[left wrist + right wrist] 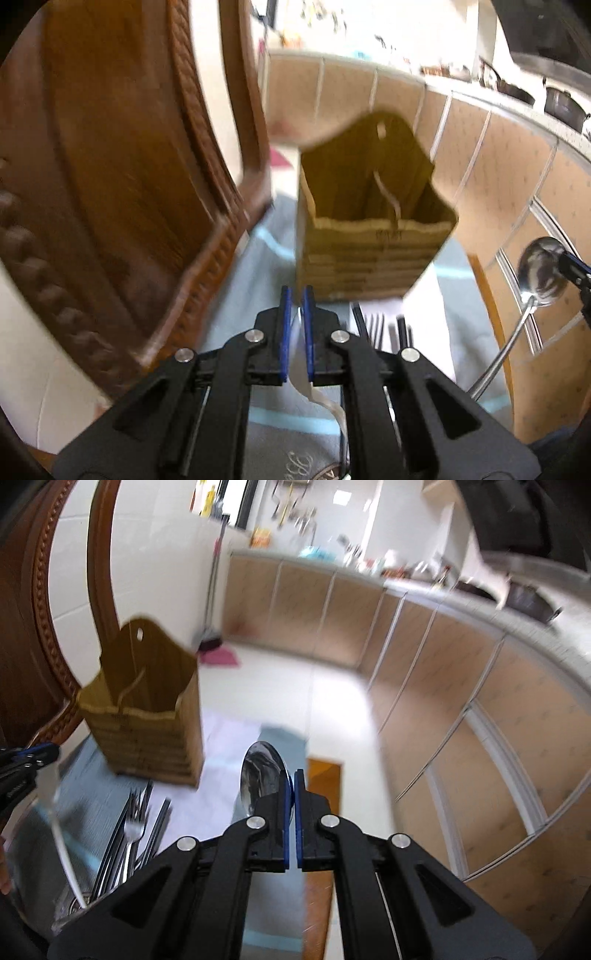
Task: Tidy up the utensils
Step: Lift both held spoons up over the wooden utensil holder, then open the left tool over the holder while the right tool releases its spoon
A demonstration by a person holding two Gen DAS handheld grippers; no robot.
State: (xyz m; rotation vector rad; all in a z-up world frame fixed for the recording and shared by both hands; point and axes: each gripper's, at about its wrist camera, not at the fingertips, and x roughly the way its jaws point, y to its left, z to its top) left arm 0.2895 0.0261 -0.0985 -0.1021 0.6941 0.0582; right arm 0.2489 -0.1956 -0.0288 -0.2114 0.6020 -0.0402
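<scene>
Spoon (264, 771), shiny steel, pinched in right tool (293, 786); slatted wooden caddy (147, 716) near

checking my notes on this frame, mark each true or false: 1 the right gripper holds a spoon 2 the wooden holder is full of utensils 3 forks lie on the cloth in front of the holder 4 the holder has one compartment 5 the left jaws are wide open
1. True: the right gripper is shut on the spoon.
2. False: the holder shows no utensils inside.
3. True: the forks lie on the cloth before the holder.
4. False: a divider splits it into two compartments.
5. False: the left gripper has its jaws nearly shut, with something pale between them.
</scene>
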